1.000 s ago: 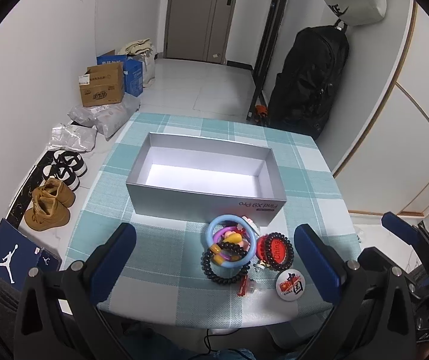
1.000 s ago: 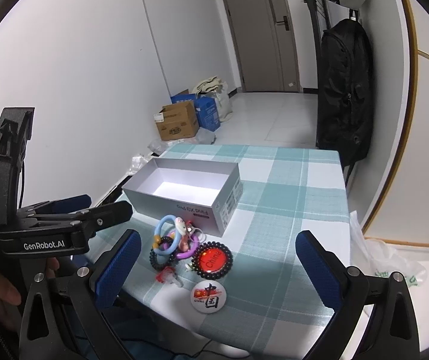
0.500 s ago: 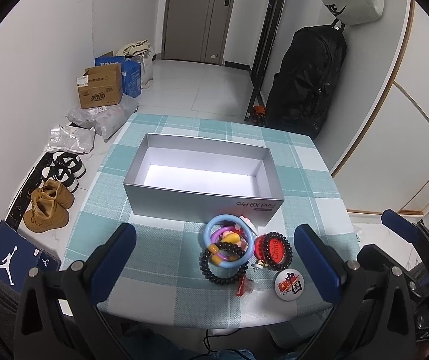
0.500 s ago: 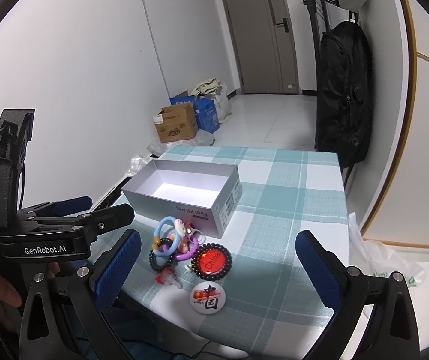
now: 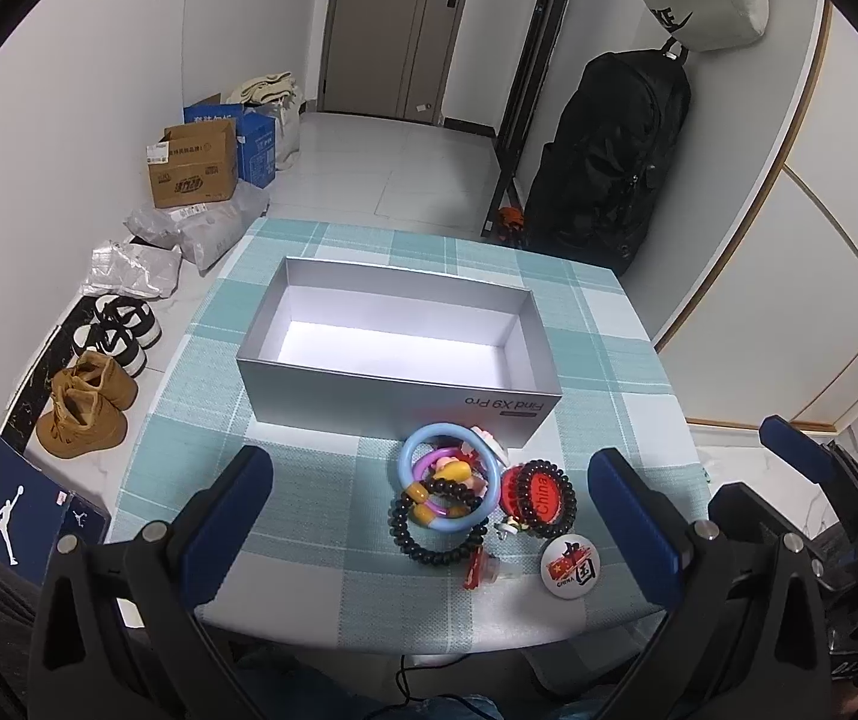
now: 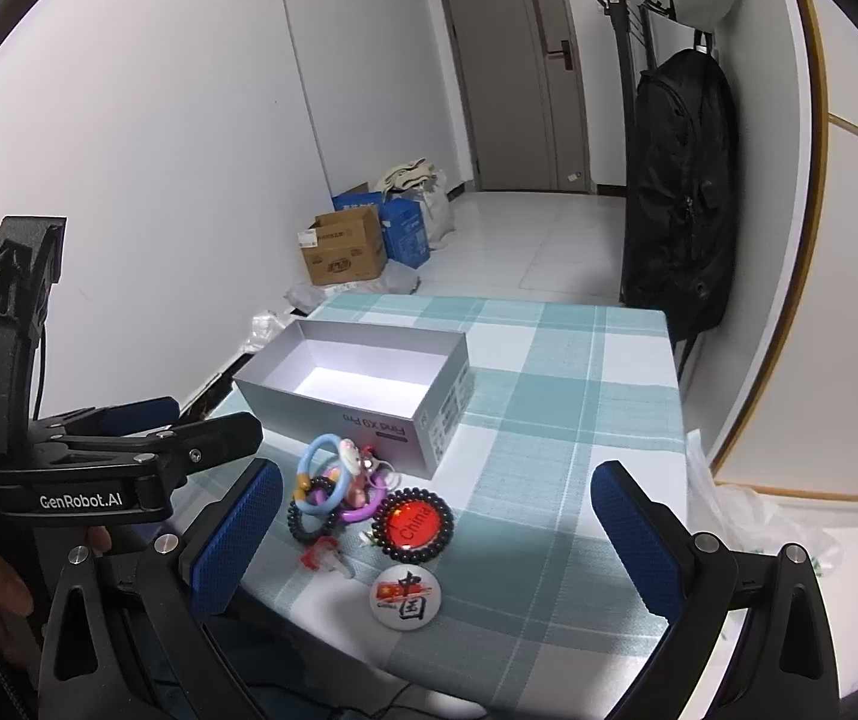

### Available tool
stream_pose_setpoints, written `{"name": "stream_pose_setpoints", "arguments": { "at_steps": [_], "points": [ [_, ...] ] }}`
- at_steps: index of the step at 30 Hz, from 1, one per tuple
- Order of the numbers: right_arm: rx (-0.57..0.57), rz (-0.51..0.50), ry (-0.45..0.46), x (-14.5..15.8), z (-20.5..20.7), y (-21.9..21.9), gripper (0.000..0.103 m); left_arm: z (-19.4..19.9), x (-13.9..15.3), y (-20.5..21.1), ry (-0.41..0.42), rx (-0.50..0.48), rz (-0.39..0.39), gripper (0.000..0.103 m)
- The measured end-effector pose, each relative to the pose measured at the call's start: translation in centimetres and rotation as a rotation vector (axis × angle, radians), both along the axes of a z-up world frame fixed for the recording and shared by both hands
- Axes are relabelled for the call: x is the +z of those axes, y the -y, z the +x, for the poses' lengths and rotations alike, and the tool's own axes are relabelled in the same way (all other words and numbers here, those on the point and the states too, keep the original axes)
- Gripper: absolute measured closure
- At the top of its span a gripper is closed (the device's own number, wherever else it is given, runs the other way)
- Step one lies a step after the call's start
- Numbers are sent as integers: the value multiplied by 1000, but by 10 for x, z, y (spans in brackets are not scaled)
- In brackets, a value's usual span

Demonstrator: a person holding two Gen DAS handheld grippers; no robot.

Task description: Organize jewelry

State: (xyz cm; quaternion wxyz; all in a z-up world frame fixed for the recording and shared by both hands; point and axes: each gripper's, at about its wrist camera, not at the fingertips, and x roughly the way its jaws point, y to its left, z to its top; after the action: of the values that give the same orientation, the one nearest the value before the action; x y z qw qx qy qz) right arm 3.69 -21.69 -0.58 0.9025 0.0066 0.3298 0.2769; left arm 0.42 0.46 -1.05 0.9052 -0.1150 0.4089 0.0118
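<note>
Little is shifting since the earlier frames: we are drifting only slightly, and the box is sitting a touch lower in the left view. Both tongs are hanging released and holding nothing, the left tongs and right tongs hovering over the near edge of the bench. Nearest, at 6 o'clock of the pile, the white badge is lying flat. Beyond it the red badge is sitting ringed by black beads, touching the tangle of bracelets at its 9 o'clock. Farthest, the open box is waiting empty. We judge sorting is not yet begun; next we are needing to close on one piece.
</note>
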Motion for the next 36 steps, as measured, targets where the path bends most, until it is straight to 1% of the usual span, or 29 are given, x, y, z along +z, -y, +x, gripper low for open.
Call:
{"name": "stream_pose_setpoints", "arguments": {
  "at_steps": [16, 21, 27, 31, 36],
  "points": [
    [-7, 6, -3, 0, -3, 2, 0, 2, -6, -2, -20, 3, -26, 1],
    [-27, -5, -28, -3, 1, 2, 0, 5, -11, -4, -38, -1, -40, 1],
    [-57, -13, -79, -11, 9, 5, 0, 12, -26, -5, -99, -29, -77, 1],
    [-67, -25, -101, -15, 15, 4, 0, 18, -43, -2, -163, -62, -77, 1],
    [-78, -9, -147, -23, 26, 6, 0, 26, -48, 0, -198, -71, -72, 1]
  ]
}}
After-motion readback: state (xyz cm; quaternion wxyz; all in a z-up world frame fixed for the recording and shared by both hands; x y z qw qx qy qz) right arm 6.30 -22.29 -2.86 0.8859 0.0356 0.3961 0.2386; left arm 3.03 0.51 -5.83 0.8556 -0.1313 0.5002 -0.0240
